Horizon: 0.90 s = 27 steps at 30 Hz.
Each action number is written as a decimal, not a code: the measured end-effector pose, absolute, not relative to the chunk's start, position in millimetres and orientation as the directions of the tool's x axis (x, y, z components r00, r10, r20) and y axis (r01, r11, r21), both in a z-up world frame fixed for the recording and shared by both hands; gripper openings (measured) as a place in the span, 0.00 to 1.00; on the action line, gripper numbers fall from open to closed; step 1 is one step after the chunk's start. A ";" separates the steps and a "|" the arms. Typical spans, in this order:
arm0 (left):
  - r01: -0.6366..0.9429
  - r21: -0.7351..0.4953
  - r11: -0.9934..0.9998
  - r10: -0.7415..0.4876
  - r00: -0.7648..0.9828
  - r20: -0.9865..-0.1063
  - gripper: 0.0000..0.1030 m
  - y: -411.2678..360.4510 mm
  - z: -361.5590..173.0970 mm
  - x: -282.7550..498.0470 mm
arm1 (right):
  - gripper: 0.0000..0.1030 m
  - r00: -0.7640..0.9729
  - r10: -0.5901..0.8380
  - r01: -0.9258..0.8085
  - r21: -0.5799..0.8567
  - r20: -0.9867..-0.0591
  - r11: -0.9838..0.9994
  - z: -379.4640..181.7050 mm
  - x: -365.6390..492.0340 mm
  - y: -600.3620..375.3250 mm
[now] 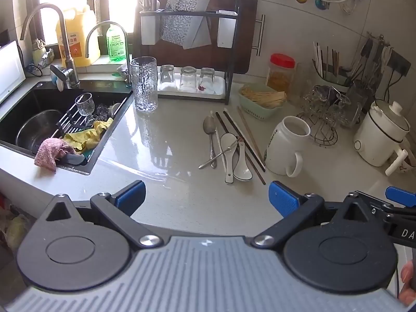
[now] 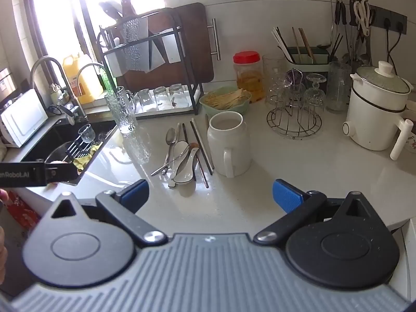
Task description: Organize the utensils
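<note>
Both grippers are hanging back over the near edge of the countertop (image 1: 169, 130), nothing picked up yet. Left gripper (image 1: 206, 199) has its jaws spread wide with only bare counter between them; same story for the right gripper (image 2: 210, 197), fully released and empty.

The utensil pile (image 2: 182, 153) sits mid-counter, between the sink (image 1: 39, 98) on the left edge and the white mug (image 2: 228, 143), which stands upright just beside it on the right. It's a metal spoon (image 1: 210, 130), two white ceramic spoons (image 1: 235, 156), a fork (image 1: 218, 154) and several chopsticks (image 1: 243, 136).

Long axes mostly run from the back wall toward the near edge. The metal spoon has its bowl at the far end and handle toward me. The chopsticks lean diagonally, far ends left, near ends angling toward the mug. The fork lies crosswise, resting over the ceramic spoons.

My worries: everything overlaps, so I reckon grabbing one piece will drag its neighbours along, especially the fork on top. The ceramic spoons look slippery and breakable if they squirt out of the pads. The chopsticks are thin and flat on the counter, so closing on them could easily miss or scissor them apart. The mug is close enough that a wide-open jaw could clip it. There's also a tall textured glass (image 1: 143, 83) at the sink's corner I'd rather not elbow.
</note>
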<state>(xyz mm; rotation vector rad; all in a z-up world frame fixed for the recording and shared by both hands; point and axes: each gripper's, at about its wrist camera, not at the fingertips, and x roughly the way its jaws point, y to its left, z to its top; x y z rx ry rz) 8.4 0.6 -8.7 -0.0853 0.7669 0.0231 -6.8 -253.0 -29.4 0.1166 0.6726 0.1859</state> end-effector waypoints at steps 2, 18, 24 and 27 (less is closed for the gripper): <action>-0.052 -0.070 0.996 -0.011 0.720 -0.694 0.99 -1.4 -10.7 7.3 | 1.00 0.770 0.207 -0.133 0.165 -0.603 0.977 -29.5 -7.6 -253.9; -0.034 -0.066 0.997 -0.022 0.715 -0.699 0.99 -2.7 -11.4 4.1 | 1.00 0.771 0.209 -0.131 0.171 -0.602 0.977 -32.1 -11.3 -254.5; -0.019 -0.081 0.997 -0.043 0.719 -0.693 0.99 -9.4 -10.5 5.1 | 1.00 0.772 0.200 -0.124 0.165 -0.603 0.978 -33.4 -10.9 -252.5; -0.007 -0.073 0.997 -0.045 0.720 -0.693 0.99 -12.6 -10.6 3.0 | 1.00 0.771 0.195 -0.123 0.159 -0.606 0.980 -34.6 -13.3 -252.6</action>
